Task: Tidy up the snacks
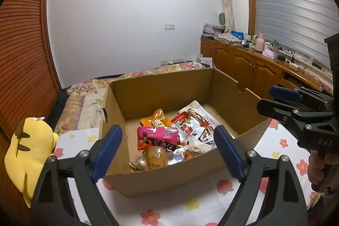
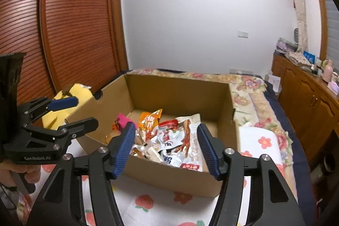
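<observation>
Snacks [image 1: 169, 139] are lying heaped in the cardboard box [image 1: 118, 96] on the bed, toward its 6 o'clock wall; both the left tool [image 1: 168, 151] and right tool [image 2: 166, 148] are hovering spread and empty; reaching in blindly risks snagging the wall or crushing a packet.

We see an open cardboard box [image 1: 161, 181] resting on the flower-print bedding, its flaps out of the way. Inside lies a loose heap of snack packets [image 1: 180, 137]: a pink pack [image 1: 156, 137] on top at the left, an orange pouch [image 1: 156, 118] behind it, white-and-red packs [image 2: 178, 141] overlapping toward the right.
</observation>
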A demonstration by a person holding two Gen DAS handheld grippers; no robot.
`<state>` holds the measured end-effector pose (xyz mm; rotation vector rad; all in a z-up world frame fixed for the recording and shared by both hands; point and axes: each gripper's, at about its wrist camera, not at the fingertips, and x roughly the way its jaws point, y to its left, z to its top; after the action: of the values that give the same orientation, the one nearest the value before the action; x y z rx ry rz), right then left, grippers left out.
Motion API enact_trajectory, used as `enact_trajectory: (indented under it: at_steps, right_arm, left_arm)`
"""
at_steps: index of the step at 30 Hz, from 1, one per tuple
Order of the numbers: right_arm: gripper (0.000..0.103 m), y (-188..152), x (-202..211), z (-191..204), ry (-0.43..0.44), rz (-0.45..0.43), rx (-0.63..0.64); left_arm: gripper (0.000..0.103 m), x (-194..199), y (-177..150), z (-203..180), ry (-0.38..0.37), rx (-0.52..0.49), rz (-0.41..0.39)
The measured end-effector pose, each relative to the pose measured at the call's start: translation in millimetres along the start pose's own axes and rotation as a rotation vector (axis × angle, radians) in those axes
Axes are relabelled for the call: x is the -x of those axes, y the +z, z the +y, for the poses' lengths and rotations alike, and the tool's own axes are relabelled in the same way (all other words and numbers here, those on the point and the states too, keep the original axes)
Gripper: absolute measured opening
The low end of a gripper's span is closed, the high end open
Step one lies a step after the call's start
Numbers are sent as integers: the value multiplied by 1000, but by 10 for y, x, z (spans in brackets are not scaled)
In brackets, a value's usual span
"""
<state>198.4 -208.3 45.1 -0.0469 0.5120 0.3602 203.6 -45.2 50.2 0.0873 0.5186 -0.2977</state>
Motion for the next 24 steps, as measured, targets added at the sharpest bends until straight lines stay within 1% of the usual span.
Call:
enact_trajectory:
  at_steps: [4,6,8,10,12,16,20,24]
  right_arm:
    - [79,-31,127,-37,-17,-31,-17]
    - [91,-56,171,-58,-28,-39,-28]
    - [92,-87,209,-71,-39,-46,-35]
    - [94,-103,235,-79,-55,-48,-35]
    - [103,-128,264,-75,-73,-56,-32]
    - [103,-173,319,-71,-109,-70,-20]
    - [103,-224,374,-89,-127,-78,-30]
    - [103,-260,441,-78,-144,-90,-29]
  left_arm:
    - [92,80,-18,-80,15,-21,-23]
    - [95,124,-31,-102,21,-23,-34]
    - [101,169,-46,-109,29,-17,-48]
    - [103,214,-66,-118,38,-14,-65]
    - [103,254,-91,-134,53,-20,-80]
    - [103,279,-136,-148,74,-21,-72]
    - [103,326,-179,-128,76,10,-67]
    - [103,394,-223,-114,103,38,-70]
